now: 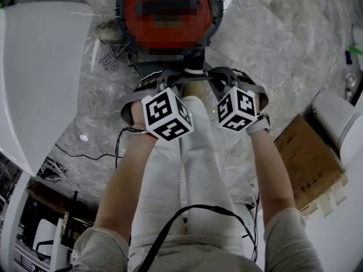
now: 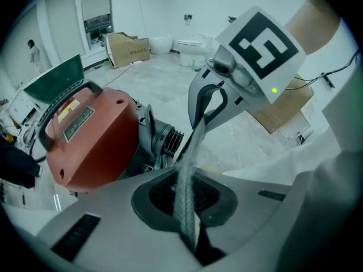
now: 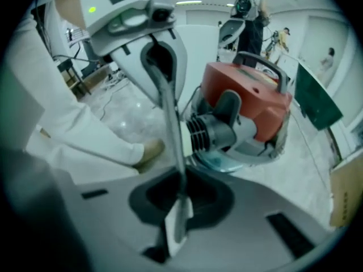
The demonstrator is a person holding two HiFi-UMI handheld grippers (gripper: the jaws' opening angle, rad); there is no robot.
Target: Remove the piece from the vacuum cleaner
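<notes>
The red vacuum cleaner stands on the marble floor, its grey ribbed port turned toward me. A thin flat strip, mesh-textured and seen edge-on, spans from one gripper to the other just in front of that port. My left gripper is shut on one end. My right gripper is shut on the other end, where the strip looks white. Each gripper shows in the other's view, the right one and the left one.
My leg in white trousers and a beige shoe reach between the grippers toward the vacuum. A large white fixture lies at left, a cardboard box at right, cables on the floor. People stand far behind.
</notes>
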